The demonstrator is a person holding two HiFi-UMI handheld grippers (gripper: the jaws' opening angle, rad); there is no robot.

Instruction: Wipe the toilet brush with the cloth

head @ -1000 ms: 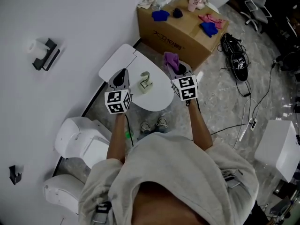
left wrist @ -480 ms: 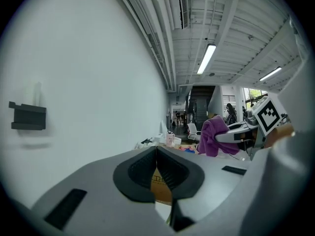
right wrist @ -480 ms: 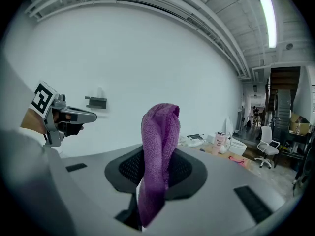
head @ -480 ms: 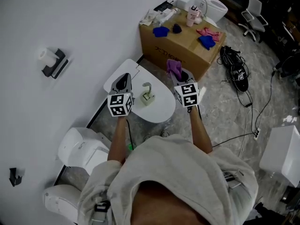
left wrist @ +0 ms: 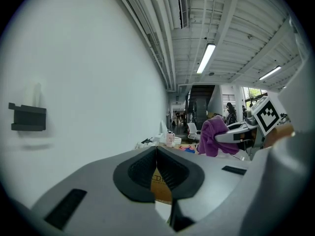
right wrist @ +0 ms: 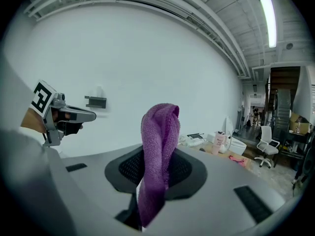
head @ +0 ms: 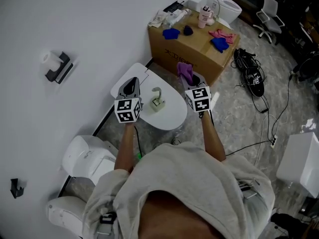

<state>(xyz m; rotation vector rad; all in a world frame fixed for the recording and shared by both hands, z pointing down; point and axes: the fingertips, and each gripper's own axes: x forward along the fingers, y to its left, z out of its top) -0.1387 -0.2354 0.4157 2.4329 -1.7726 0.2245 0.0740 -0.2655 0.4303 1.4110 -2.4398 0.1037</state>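
Fingers, L gripper [left wrist: 156, 150]: pressing together, gripping nothing; dark ribbed pads.
Fingers, R gripper [right wrist: 156, 168]: pinching purple cloth [right wrist: 158, 141], terry weave, folded end sticking up past the tips.
Toilet brush [head: 157, 101]: pale, small, standing on smooth white rounded lid [head: 172, 114], btwn both grippers, touching neither.
Writing: cardboard box [head: 192, 46] is showing dark print, too small to read.
Room: wall is closing in at left; marble-look floor [head: 234, 108] is lying open at right.
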